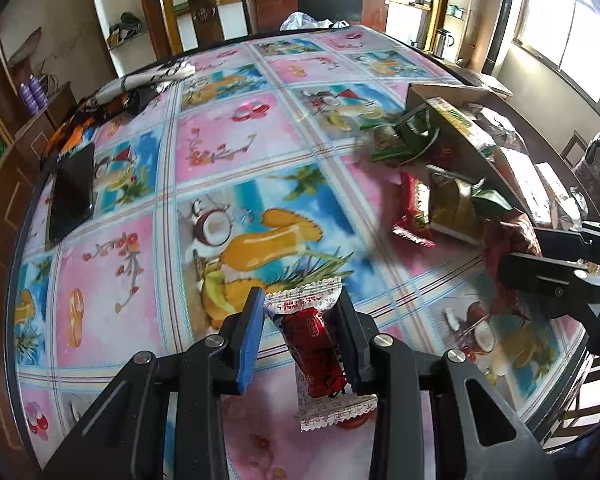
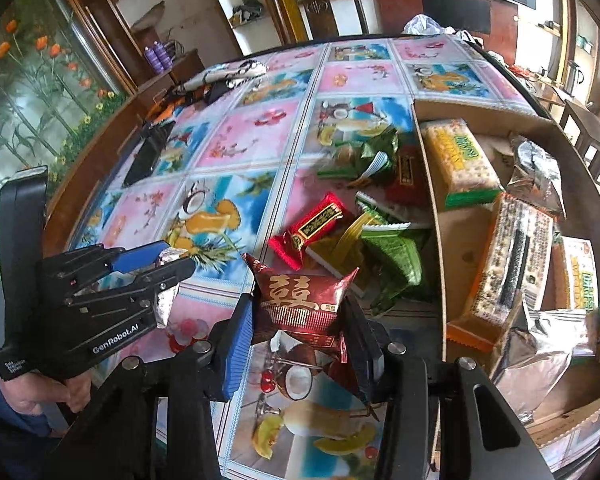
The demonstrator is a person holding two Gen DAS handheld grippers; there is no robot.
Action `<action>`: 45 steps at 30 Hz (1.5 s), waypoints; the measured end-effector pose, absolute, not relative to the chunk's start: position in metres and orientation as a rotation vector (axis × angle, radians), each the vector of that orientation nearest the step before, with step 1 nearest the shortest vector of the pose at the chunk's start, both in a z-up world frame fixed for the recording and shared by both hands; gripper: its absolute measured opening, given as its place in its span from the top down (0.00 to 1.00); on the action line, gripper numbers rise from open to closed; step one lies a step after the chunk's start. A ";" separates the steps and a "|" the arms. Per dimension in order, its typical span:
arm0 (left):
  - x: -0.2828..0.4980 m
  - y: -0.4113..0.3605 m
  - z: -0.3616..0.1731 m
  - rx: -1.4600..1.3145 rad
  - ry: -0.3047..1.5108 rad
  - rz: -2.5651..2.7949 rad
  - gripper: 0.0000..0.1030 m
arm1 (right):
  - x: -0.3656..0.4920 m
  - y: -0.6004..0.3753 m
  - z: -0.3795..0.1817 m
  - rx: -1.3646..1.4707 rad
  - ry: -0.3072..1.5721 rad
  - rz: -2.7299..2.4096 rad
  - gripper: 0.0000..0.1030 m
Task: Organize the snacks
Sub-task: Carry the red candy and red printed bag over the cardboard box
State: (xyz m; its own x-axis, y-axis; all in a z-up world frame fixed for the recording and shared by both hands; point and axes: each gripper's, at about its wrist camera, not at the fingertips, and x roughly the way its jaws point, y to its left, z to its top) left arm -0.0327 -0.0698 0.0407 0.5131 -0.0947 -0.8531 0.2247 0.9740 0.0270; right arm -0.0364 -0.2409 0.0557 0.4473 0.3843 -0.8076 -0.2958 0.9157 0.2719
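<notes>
We hold a snack in each claw. Our left claw [image 1: 300, 320] is clamped on a small red candy [image 1: 314, 354] with white crinkly ends, and it hangs just above the bench [image 1: 220, 152]. Our right claw [image 2: 298, 324] is clamped on a dark red snack bag [image 2: 306, 300] with a big gold sign on it, also up over the bench. More snacks sit in a loose pile [image 2: 352, 220] beside the cardboard box [image 2: 440, 248], and the box has cracker packs [image 2: 458, 160] and silver bags inside. We think both snacks are very light and soft. The wrappers look shiny and slippery, so they may slide or twist. The puffy bag may squash or pop if we squeeze hard. It seems best to hold each one around the middle, not by the thin crinkly ends, and squeeze gently.
</notes>
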 end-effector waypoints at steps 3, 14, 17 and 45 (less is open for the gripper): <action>-0.033 -0.079 0.045 0.159 1.001 -0.203 0.68 | -0.037 -0.248 0.059 0.109 1.015 0.418 0.54; -0.030 -0.112 0.059 0.210 0.963 -0.233 0.68 | -0.037 -0.283 0.072 0.165 0.975 0.383 0.54; -0.028 -0.123 0.062 0.218 0.957 -0.246 0.68 | -0.037 -0.294 0.074 0.183 0.971 0.371 0.54; -0.011 -0.220 0.090 0.137 0.902 -0.446 0.68 | -0.040 -0.424 0.087 0.325 0.935 0.195 0.54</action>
